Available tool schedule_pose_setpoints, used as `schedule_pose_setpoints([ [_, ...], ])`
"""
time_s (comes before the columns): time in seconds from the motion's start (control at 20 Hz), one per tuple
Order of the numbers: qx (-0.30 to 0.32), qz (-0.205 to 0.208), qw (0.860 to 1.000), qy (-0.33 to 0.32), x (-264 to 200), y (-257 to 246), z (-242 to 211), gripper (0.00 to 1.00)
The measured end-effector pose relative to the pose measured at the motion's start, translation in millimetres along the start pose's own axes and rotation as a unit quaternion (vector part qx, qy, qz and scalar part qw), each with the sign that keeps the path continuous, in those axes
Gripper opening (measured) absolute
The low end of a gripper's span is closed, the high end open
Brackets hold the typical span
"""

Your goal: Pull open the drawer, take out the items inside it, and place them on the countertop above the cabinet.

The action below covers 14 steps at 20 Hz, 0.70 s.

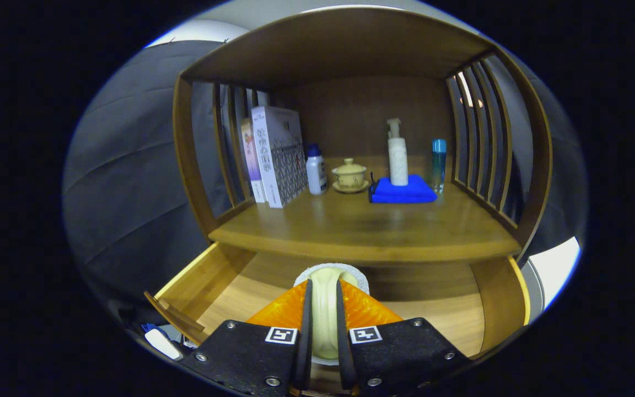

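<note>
Lifting phase: gripper (324,309) fingers are clamped on a pale cream item (326,309) above the open drawer (229,292), so next move looks like raising it clear and setting it on the countertop (361,231) short of the blue cloth (403,192).

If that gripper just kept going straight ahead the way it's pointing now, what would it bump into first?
The gripper is shut on a pale, cream-coloured item over the open drawer. Going straight on, that item would probably meet the front edge of the wooden countertop first. Depth is hard to judge in this view.
</note>
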<state>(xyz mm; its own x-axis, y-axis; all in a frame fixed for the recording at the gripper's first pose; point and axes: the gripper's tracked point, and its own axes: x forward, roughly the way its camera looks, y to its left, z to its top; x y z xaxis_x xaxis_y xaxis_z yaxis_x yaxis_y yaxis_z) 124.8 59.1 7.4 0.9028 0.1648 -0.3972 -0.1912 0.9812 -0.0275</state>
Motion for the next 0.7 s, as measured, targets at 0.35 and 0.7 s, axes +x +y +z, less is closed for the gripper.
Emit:
schedule_pose_setpoints([
  [0.35,0.011,-0.02,0.999,-0.039,0,-10,31,0.21],
  [0.7,0.034,-0.046,0.995,-0.078,20,-34,71,0.21],
])
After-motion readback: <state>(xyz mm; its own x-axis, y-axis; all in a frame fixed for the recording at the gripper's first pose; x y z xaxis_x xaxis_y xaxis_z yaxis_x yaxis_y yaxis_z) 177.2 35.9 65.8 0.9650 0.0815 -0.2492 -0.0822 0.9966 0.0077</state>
